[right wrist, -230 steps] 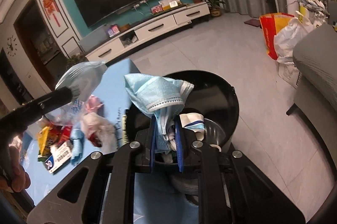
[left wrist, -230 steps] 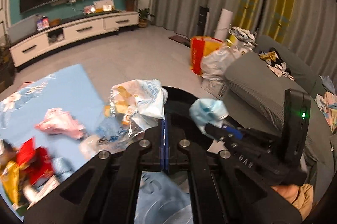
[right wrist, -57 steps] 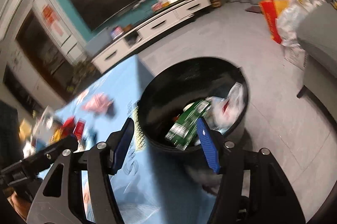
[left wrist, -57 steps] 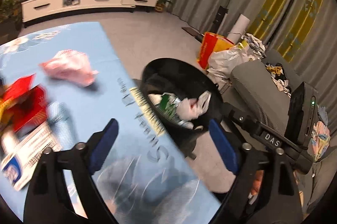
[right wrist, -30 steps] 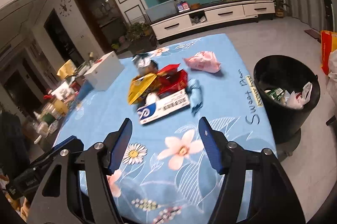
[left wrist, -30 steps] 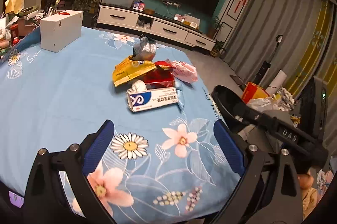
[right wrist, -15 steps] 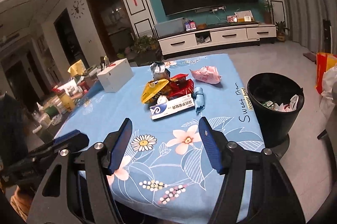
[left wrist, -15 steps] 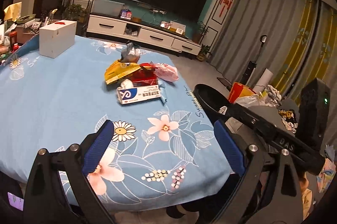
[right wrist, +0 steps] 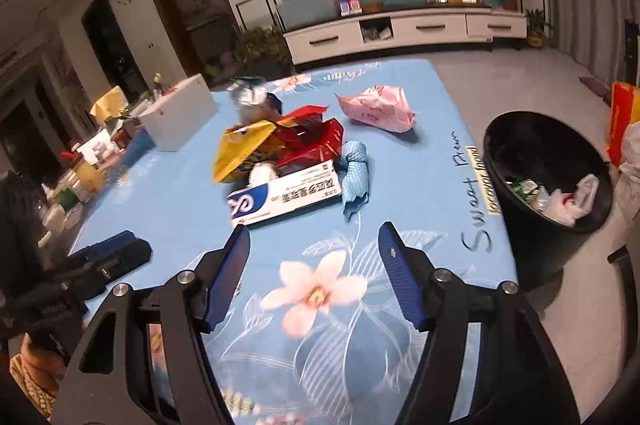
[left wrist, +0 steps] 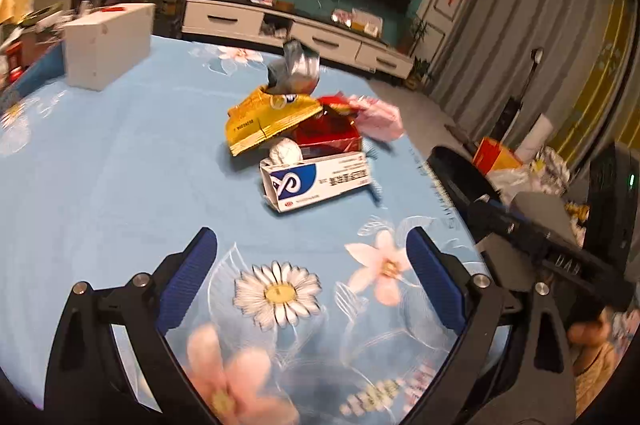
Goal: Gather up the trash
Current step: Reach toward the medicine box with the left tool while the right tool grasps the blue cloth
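Observation:
A heap of trash lies mid-table on the blue flowered cloth (left wrist: 100,161): a white and blue carton (left wrist: 318,182) (right wrist: 285,199), a yellow snack bag (left wrist: 272,119) (right wrist: 240,155), a red packet (left wrist: 330,135) (right wrist: 310,141), a white paper ball (left wrist: 285,152), a silvery bag (left wrist: 294,69) (right wrist: 248,93), a pink bag (left wrist: 380,117) (right wrist: 380,109) and a blue cloth wad (right wrist: 355,171). My left gripper (left wrist: 312,261) stands open above the near cloth, short of the heap. My right gripper (right wrist: 314,249) is open too, with nothing between its fingers. The black bin (right wrist: 520,145) (left wrist: 456,169) stands off the table's right edge with wrappers inside.
A white box (left wrist: 108,45) (right wrist: 180,123) sits at the table's far left. Bottles and clutter (right wrist: 76,181) crowd the left edge. A TV cabinet (right wrist: 400,29) lines the back wall. Bags (left wrist: 512,161) and a grey sofa lie right of the bin.
Both grippers have come forward and lower over the table, so the trash heap looks larger and nearer. Both stay open and empty.

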